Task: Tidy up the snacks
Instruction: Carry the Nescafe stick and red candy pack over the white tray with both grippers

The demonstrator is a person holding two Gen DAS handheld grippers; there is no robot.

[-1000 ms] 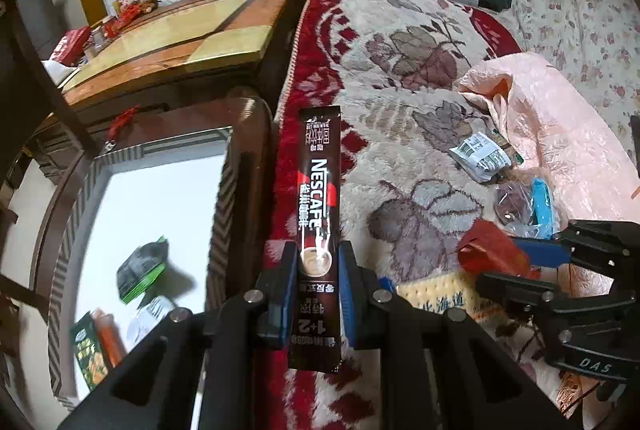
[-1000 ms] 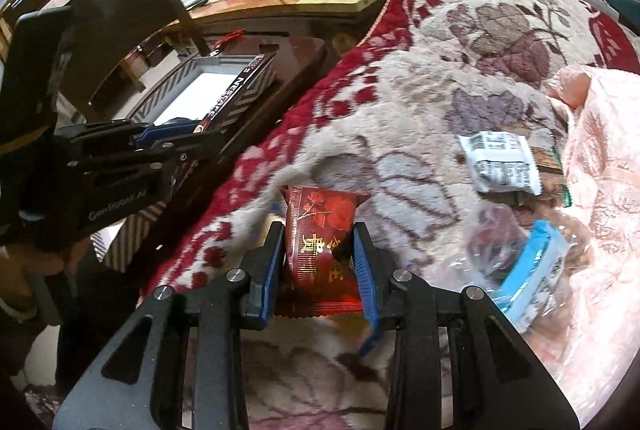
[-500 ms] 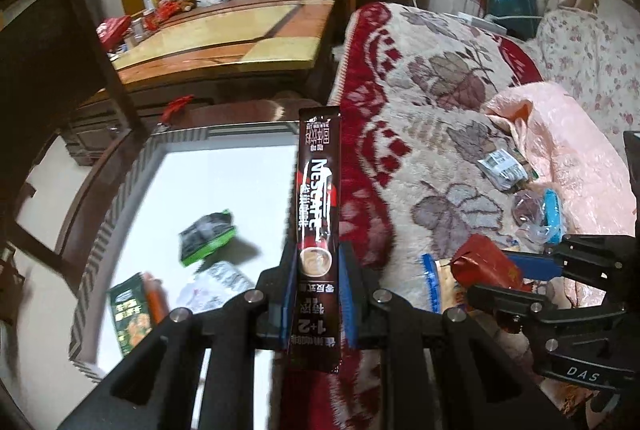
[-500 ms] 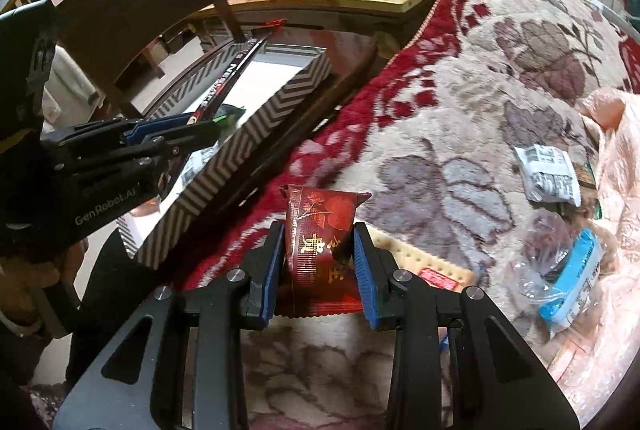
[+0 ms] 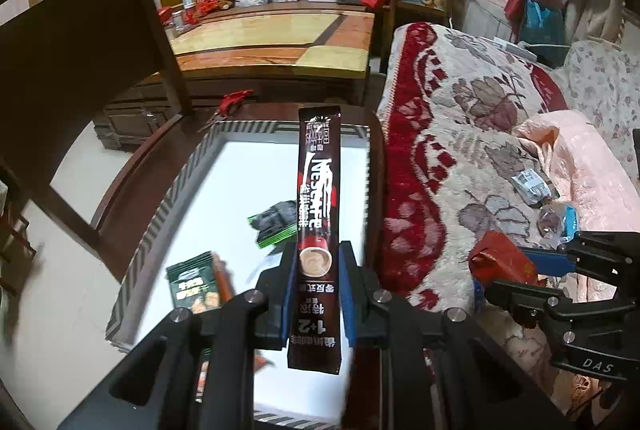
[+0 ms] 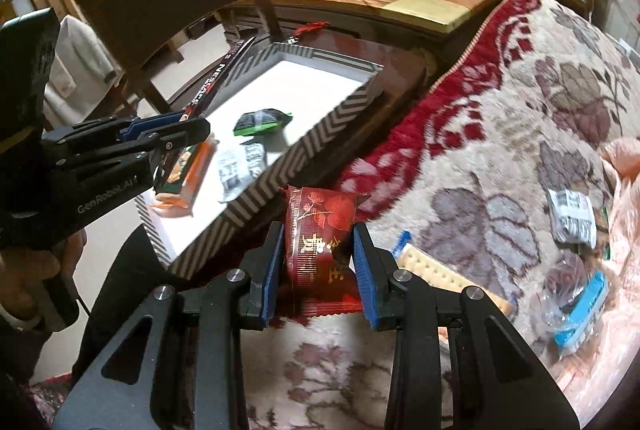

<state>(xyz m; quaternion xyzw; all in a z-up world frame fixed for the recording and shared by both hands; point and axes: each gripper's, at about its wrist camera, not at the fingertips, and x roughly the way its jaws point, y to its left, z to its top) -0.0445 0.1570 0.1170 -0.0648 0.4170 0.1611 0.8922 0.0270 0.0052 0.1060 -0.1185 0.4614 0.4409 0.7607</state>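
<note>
Left wrist view: left tongs [image 5: 316,284] clamp coffee stick [image 5: 318,214]; right tongs [image 6: 316,262] clamp red packet [image 6: 320,230].

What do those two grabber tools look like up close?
Both are black plastic. The left gripper and right gripper have blue ribbed pads and silver pivot screws. White lettering reads GenRobot.AI on the left body, DAS on the right.
</note>
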